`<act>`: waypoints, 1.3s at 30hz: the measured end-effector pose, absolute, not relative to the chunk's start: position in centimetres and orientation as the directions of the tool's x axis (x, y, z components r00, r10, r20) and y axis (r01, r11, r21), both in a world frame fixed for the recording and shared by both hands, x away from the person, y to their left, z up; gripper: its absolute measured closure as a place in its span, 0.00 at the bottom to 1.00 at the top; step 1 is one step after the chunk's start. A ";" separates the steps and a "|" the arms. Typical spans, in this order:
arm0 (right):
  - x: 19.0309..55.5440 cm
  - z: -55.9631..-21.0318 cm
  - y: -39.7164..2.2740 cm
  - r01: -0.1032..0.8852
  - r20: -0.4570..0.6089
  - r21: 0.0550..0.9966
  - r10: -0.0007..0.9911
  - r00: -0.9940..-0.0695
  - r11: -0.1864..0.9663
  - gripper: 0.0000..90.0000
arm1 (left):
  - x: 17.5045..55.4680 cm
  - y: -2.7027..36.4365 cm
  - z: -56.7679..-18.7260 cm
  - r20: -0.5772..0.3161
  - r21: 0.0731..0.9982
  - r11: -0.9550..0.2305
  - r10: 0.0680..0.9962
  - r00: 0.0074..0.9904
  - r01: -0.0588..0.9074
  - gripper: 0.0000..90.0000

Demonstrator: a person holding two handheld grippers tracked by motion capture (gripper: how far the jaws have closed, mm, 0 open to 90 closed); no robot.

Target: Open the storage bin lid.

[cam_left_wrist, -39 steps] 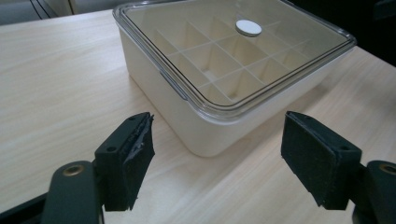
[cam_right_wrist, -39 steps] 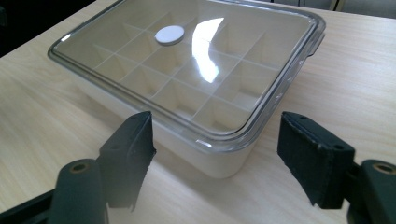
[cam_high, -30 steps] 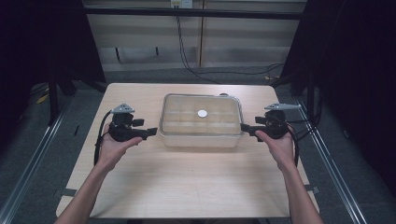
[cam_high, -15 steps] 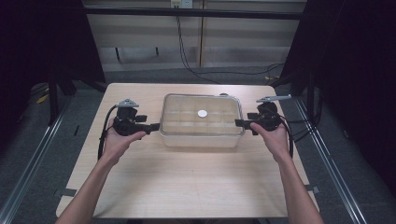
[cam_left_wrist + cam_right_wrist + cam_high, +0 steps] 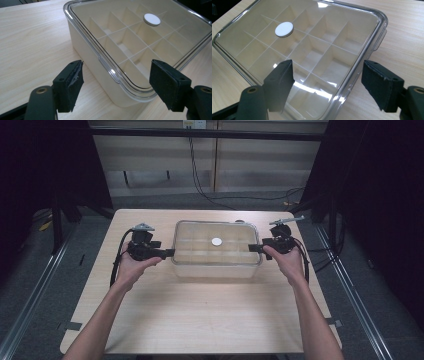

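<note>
Divided storage box (image 5: 216,251) with clear lid (image 5: 140,42) centre of bench (image 5: 200,315). Left tongs (image 5: 169,253) spread at box's 9 o'clock; right tongs (image 5: 253,247) spread at 3 o'clock.

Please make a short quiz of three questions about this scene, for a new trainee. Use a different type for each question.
1. True or false: the clear lid is lying on the table beside the box.
2. Multiple choice: how do the jaws of the left hand-held gripper stand? A) open, on either side of the box's corner; B) shut on the lid; C) shut on nothing.
3. Fill in: the small white round disc sits on top of the ____.

Key
1. False. The lid is on the box.
2. A. The right hand-held gripper is open too, at the other end.
3. Lid.
</note>
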State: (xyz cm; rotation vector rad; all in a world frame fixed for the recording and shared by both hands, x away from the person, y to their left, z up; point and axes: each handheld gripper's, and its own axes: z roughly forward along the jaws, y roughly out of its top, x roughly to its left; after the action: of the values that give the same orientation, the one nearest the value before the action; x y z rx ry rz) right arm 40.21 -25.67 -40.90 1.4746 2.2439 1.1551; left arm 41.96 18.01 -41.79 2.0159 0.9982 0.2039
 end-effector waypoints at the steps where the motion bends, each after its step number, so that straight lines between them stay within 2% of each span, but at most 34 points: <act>1: 40.3 -41.0 -25.6 0.684 0.231 0.704 0.850 -0.474 0.189 0.28 | 42.0 18.0 -41.8 -0.210 0.755 -0.316 0.715 0.667 0.575 0.30; 6: 41.2 -41.7 -25.3 0.717 0.230 0.666 0.857 -0.461 0.207 0.21 | 42.7 17.4 -42.4 -0.213 0.740 -0.329 0.713 0.668 0.586 0.28; 14: 42.3 -43.0 -25.0 0.748 0.246 0.629 0.860 -0.447 0.210 0.19 | 43.8 16.5 -43.2 -0.228 0.720 -0.336 0.712 0.664 0.607 0.23; 31: 42.9 -43.8 -24.3 0.764 0.253 0.608 0.859 -0.445 0.216 0.11 | 44.4 15.2 -44.0 -0.236 0.704 -0.358 0.697 0.677 0.614 0.21; 39: 43.0 -44.0 -24.0 0.763 0.253 0.611 0.862 -0.439 0.210 0.09 | 45.1 14.8 -44.4 -0.272 0.691 -0.349 0.686 0.675 0.633 0.18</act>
State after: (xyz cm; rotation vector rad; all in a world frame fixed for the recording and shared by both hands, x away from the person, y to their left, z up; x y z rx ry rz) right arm 42.99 -23.98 -44.00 1.5775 2.3290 1.0409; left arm 45.13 14.82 -44.44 2.0708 1.0140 0.0824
